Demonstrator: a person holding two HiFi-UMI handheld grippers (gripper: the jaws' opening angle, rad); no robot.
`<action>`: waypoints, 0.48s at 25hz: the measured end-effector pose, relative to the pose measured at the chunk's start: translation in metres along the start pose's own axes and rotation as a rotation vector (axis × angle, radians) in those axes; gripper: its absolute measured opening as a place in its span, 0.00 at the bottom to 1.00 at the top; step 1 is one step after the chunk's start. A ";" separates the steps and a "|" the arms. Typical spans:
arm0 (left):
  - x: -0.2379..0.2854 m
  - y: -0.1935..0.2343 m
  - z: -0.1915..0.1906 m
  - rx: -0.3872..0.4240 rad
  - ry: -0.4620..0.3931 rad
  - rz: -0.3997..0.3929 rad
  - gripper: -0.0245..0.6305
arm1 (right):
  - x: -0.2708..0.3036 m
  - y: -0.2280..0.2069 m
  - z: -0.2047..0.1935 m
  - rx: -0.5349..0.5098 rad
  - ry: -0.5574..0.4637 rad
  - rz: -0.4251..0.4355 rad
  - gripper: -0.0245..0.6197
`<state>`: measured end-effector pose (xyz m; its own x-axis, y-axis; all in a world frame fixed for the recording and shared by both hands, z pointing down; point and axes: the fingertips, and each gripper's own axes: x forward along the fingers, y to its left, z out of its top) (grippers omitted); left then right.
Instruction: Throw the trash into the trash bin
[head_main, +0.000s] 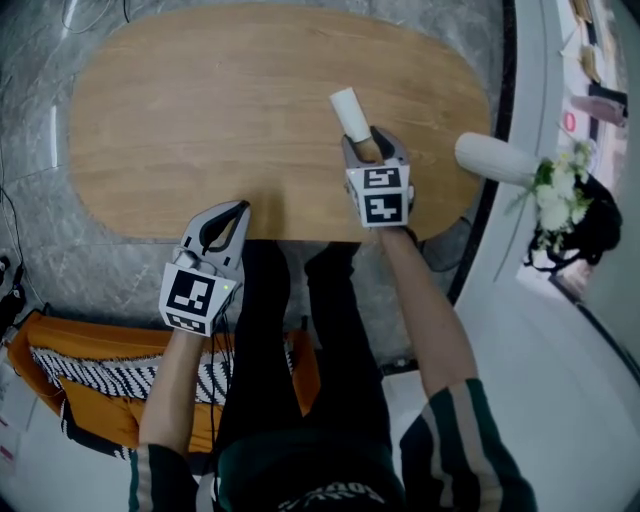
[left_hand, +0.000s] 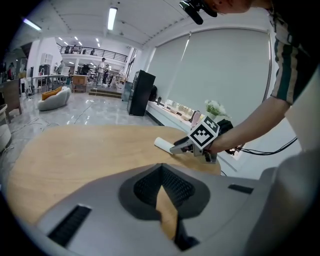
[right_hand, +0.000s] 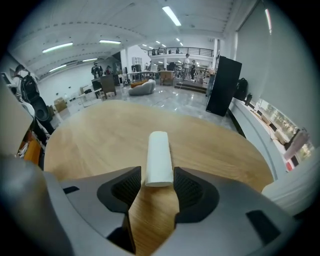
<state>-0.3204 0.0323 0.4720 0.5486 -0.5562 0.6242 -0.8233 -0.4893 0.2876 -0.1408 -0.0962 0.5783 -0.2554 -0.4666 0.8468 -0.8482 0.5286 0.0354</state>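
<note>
A white paper roll (head_main: 350, 110) lies on the oval wooden table (head_main: 200, 120), its far end pointing away from me. My right gripper (head_main: 366, 140) is down at the table with its jaws on either side of the roll's near end (right_hand: 159, 157). A thin gap shows beside the roll, so the pads are not pressing on it. From the left gripper view, the roll (left_hand: 162, 144) pokes out ahead of the right gripper (left_hand: 182, 146). My left gripper (head_main: 240, 208) hovers at the table's near edge, its fingertips meeting with nothing between them. No trash bin is in view.
A white vase (head_main: 495, 157) with flowers (head_main: 560, 195) stands just off the table's right end. An orange seat with a striped cushion (head_main: 90, 360) is at my lower left. My legs are against the table's near edge. A black cabinet (right_hand: 222, 85) stands far behind.
</note>
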 end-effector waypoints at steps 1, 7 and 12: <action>0.000 0.001 0.000 -0.002 0.000 0.002 0.04 | 0.001 0.000 -0.001 -0.001 0.009 -0.003 0.35; 0.002 0.001 0.000 -0.002 0.004 -0.003 0.04 | -0.005 0.005 0.000 -0.001 0.004 0.008 0.27; 0.006 -0.006 0.003 0.015 0.009 -0.014 0.04 | -0.020 0.002 -0.002 0.008 -0.035 0.009 0.26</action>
<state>-0.3119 0.0298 0.4720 0.5589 -0.5428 0.6269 -0.8130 -0.5075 0.2854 -0.1363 -0.0848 0.5626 -0.2792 -0.4865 0.8279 -0.8496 0.5270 0.0232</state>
